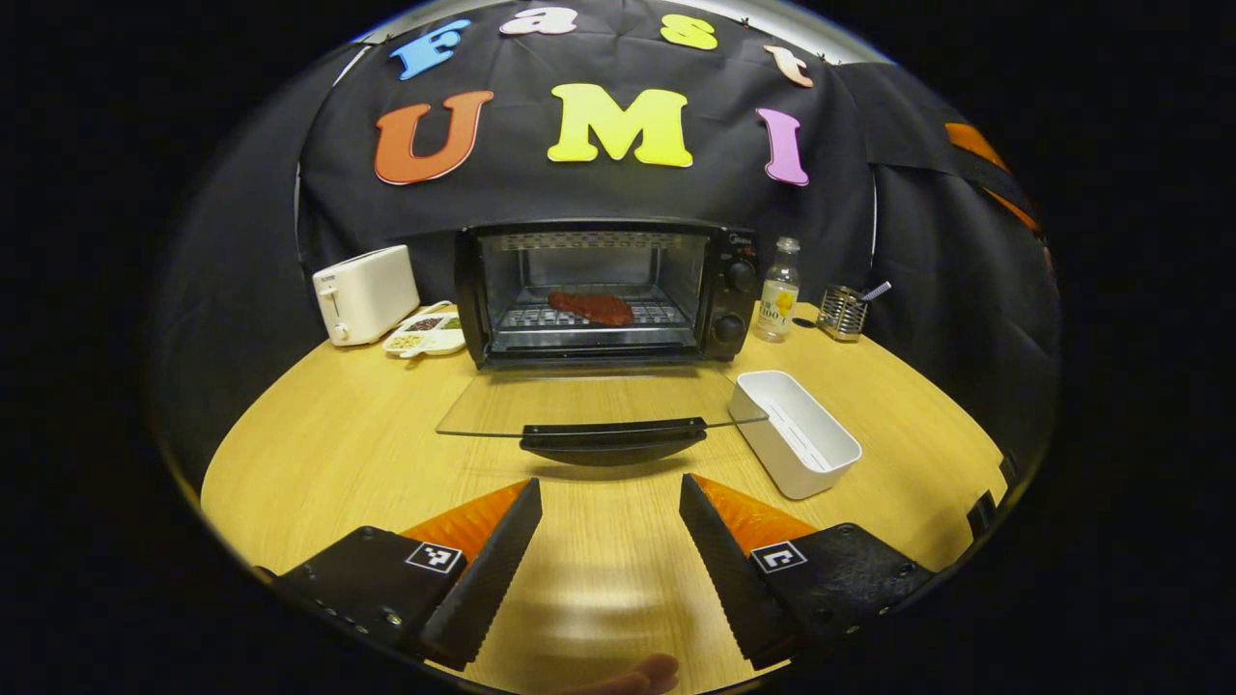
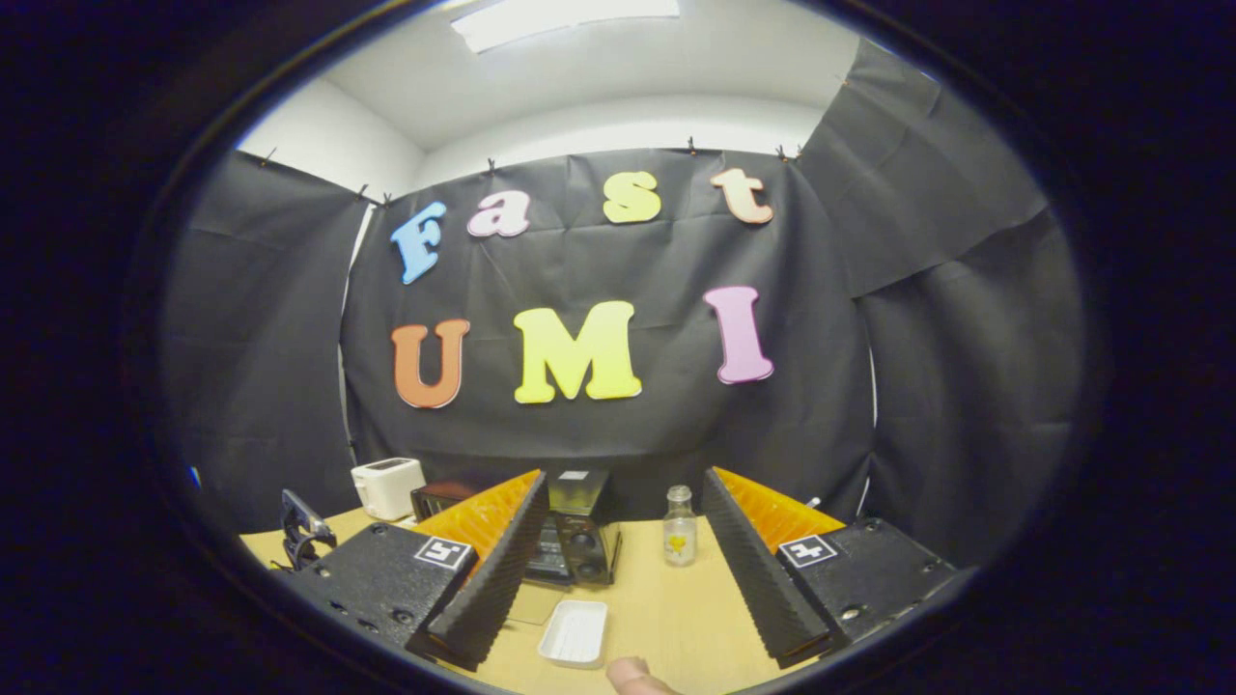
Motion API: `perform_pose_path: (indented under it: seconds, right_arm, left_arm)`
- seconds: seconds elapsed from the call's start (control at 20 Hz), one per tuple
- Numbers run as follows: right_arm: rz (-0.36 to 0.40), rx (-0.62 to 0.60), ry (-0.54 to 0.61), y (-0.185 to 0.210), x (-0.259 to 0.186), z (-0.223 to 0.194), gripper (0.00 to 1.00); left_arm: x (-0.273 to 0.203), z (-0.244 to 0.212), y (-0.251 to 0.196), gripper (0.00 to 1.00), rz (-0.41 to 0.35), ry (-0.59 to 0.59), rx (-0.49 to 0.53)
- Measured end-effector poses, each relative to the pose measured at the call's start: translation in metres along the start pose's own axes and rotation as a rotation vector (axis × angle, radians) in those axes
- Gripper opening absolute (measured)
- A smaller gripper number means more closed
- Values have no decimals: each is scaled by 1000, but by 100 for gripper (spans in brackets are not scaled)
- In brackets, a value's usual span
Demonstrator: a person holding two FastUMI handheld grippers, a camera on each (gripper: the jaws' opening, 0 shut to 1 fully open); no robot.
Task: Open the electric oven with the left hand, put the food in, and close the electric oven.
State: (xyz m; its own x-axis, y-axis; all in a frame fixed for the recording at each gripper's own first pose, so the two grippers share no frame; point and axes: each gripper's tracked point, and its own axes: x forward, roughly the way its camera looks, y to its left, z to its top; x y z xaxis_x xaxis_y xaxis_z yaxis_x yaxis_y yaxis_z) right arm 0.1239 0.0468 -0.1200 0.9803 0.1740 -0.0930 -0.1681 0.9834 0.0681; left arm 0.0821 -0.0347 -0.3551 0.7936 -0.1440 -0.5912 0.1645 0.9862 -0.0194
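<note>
Food [image 1: 591, 307] on rack, oven [image 1: 599, 294] door [image 1: 594, 405] down; left claw [image 1: 610, 526], open and empty, should lift door handle [image 1: 613, 436] squarely

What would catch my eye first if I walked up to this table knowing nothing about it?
Most likely the black electric oven at the back of the wooden table, its glass door folded down flat and a reddish-brown piece of food lying on the rack inside. Next, the empty white tray to the right of the door. The left gripper hangs open in front of the door handle.
</note>
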Motion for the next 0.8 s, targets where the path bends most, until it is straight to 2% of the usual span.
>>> perform_pose_path:
  seconds: [0.1, 0.15, 0.2, 0.25, 0.55, 0.6, 0.65, 0.7, 0.8]
  right_arm:
    - [0, 3, -10, -7, -3, -1, 100]
    - [4, 6, -7, -10, -3, -4, 96]
    - [5, 6, 0, -15, -3, -8, 96]
    - [2, 6, 2, -20, -3, -11, 100]
    - [-26, 7, 14, -45, 2, -24, 100]
    - [-26, 13, 19, -47, 3, -27, 100]
    - [-22, 21, 23, -47, 3, -30, 96]
    - [-21, 30, 29, -48, 3, -32, 100]
    - [-20, 44, 40, -51, 7, -36, 100]
  left_arm:
    - [11, -4, -7, 93, -5, 19, 10]
    - [17, -3, -8, 93, -3, 25, 16]
    - [22, -2, -11, 93, -3, 29, 22]
    - [29, -1, -13, 93, 0, 31, 23]
    - [66, -7, -4, 92, 38, 106, -27]
    - [67, -9, -4, 92, 41, 115, -25]
    - [65, -7, -5, 93, 45, 111, -11]
    - [65, -6, -5, 92, 49, 111, 1]
    - [64, -8, -5, 92, 59, 116, 9]
